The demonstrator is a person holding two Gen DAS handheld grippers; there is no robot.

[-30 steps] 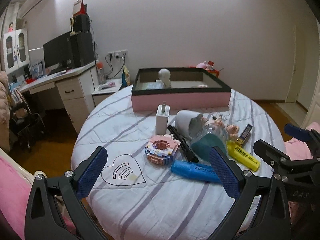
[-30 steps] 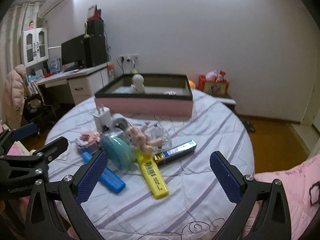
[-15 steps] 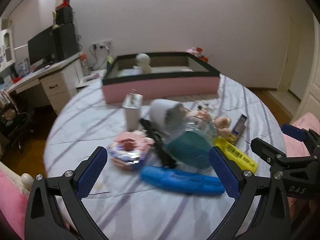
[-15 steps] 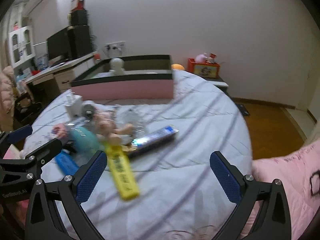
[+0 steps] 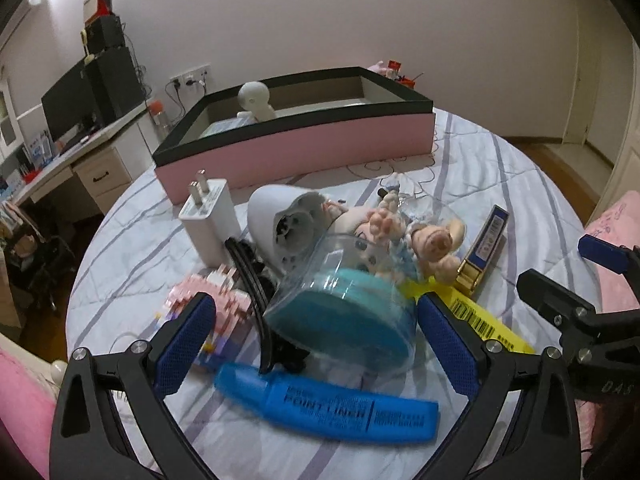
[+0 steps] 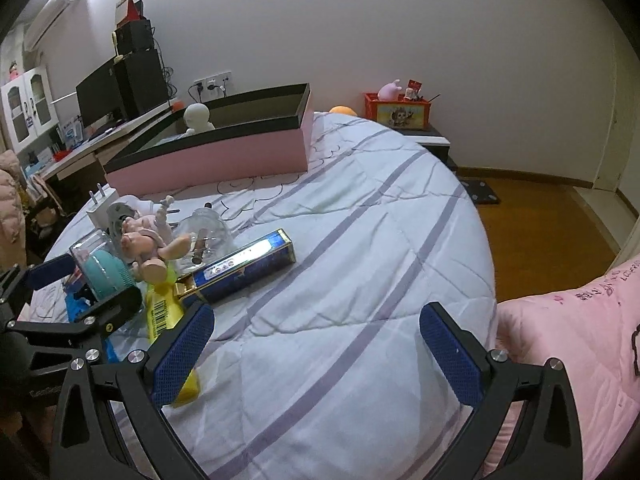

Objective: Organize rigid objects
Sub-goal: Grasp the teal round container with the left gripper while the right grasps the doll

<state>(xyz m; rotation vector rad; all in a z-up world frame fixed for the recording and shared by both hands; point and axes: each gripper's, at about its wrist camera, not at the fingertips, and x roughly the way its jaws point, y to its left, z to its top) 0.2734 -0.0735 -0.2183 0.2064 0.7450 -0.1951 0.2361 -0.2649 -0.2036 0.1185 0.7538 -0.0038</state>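
Observation:
A pile of small items lies on the striped bedspread [image 6: 360, 240]. My left gripper [image 5: 316, 340] is open, and a clear jar with a teal lid [image 5: 340, 312] lies on its side between its fingers. A blue highlighter [image 5: 332, 404] sits just below the jar. Around it are a pink brick donut [image 5: 216, 312], a white charger [image 5: 210, 216], a white cone-shaped item [image 5: 276, 216], a pink doll [image 5: 400, 232], a yellow highlighter [image 5: 480, 324] and a blue-and-gold box [image 6: 244, 268]. My right gripper [image 6: 318, 352] is open over bare cloth, right of the pile.
A pink open box with a black rim [image 5: 300, 148] stands behind the pile and holds a white figure [image 5: 254, 100]. A desk with a monitor [image 6: 100, 96] is at the far left. A pink quilt [image 6: 580, 340] lies at the right, with wooden floor [image 6: 540, 220] beyond.
My left gripper has moved forward and down to the pile, so the jar now sits between its fingers. The right gripper has shifted rightward and nearer the blue-and-gold box.

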